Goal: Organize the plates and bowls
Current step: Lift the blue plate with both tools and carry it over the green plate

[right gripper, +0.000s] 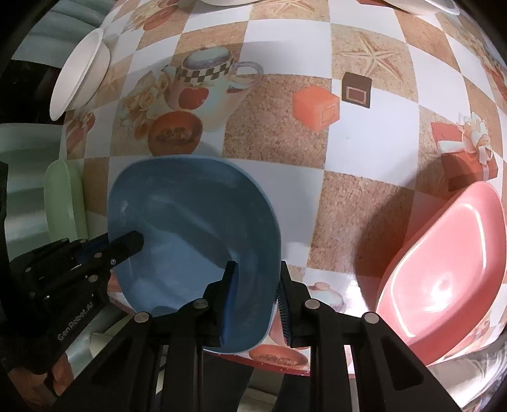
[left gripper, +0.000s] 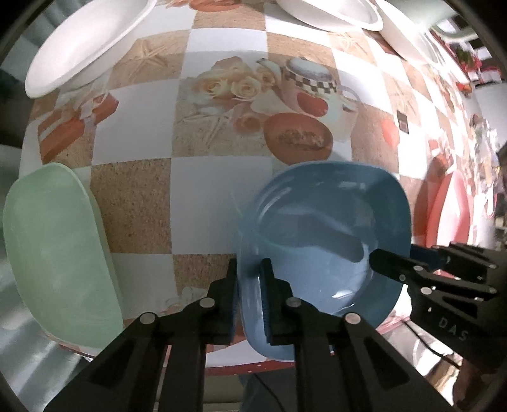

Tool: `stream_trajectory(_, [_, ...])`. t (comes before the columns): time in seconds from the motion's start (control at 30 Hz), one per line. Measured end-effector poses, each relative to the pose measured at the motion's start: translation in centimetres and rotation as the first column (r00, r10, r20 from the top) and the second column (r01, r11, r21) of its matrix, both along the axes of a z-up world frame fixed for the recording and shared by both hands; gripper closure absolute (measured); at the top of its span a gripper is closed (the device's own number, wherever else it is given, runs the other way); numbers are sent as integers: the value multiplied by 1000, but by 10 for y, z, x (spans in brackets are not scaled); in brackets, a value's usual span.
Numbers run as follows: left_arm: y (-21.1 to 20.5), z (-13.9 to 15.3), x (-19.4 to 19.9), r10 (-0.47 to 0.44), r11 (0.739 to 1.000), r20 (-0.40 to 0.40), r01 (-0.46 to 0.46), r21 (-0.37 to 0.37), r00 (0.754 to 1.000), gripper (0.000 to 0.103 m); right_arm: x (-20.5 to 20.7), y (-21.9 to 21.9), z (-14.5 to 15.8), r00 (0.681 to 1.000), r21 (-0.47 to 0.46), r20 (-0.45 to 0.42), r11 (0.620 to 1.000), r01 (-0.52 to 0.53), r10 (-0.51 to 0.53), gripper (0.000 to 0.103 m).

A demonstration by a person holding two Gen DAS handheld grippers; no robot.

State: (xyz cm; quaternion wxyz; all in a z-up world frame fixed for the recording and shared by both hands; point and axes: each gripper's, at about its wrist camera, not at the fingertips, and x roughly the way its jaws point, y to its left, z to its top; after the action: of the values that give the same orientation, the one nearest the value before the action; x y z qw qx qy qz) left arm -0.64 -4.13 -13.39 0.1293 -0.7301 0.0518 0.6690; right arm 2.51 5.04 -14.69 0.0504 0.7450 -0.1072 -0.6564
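A blue plate point(left gripper: 326, 241) is held near the table's front edge, and it also shows in the right wrist view point(right gripper: 196, 228). My left gripper point(left gripper: 250, 285) is shut on its left rim, one finger on each side. My right gripper point(right gripper: 256, 285) straddles the plate's right rim with its fingers on either side, closed on it. A green plate point(left gripper: 54, 253) lies at the left edge. A pink plate point(right gripper: 443, 272) lies at the right. White bowls point(left gripper: 85, 44) sit at the far side.
The table point(right gripper: 364, 196) has a checkered printed cloth with pictures of a teapot and boxes. More white dishes point(left gripper: 336, 12) line the far edge. The table's front edge runs just under both grippers.
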Motion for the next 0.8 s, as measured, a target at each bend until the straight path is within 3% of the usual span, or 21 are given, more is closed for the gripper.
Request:
stream_trajectory(0.37, [-1, 12, 25, -2, 1000, 0, 2, 1, 1000, 89, 19, 10, 4, 1000, -2, 16, 1000, 18, -17, 76])
stream_trajectory(0.63, [-17, 26, 15, 8, 1000, -40, -9, -8, 999, 89, -14, 16, 1, 1000, -1, 13, 1000, -1, 1, 76])
stream_trajectory(0.8, [-18, 38, 19, 33, 999, -66, -33, 1, 997, 89, -21, 14, 18, 999, 10, -14, 999, -31, 31, 76])
